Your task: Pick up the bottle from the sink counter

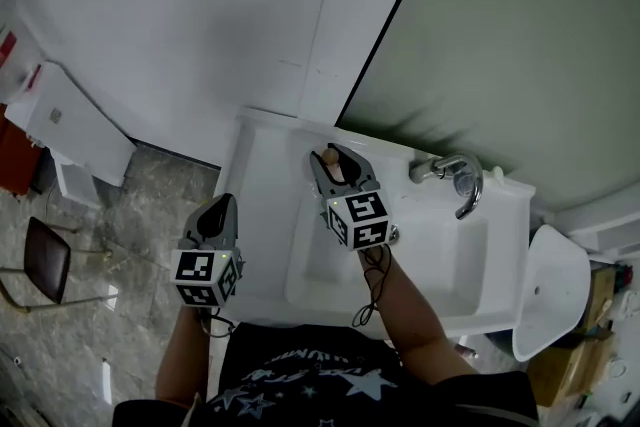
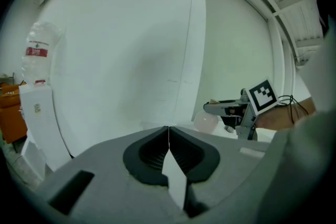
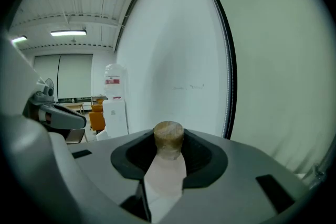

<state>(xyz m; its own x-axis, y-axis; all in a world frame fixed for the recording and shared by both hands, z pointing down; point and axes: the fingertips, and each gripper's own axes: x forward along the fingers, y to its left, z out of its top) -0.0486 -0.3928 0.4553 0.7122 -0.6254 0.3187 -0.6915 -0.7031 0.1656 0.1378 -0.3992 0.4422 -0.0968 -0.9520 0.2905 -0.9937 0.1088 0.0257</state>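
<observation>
Nearest the head camera is a dark shirt (image 1: 300,380) with pale stars, with both forearms reaching out from it. Beyond them stands a white bench (image 1: 262,165) with one sink (image 1: 470,265) sunk into it and one curved metal tap (image 1: 455,177) at its back edge. A white wall (image 1: 180,15) rises behind the bench's left part and a large pale green panel (image 1: 520,35) behind the sink. Left of the bench the floor (image 1: 130,205) is grey and mottled, with one dark chair (image 1: 45,260) on it and one white water cooler (image 2: 39,50) against the wall.

One bottle (image 3: 167,165), pale pink and clear with a brown stopper (image 3: 168,136), sits upright between the jaws of the right tongs (image 1: 335,155). The pads press on its neck just under the stopper, so these tongs stand narrow and hold it. In the head view the bottle is over the back of the bench, left of the tap. Whether its base is clear of the surface I cannot tell.

The left tongs (image 2: 168,128) are closed tip to tip with nothing between them, and they hang off the bench's left edge, well apart from the bottle. That makes two tongs in all.
</observation>
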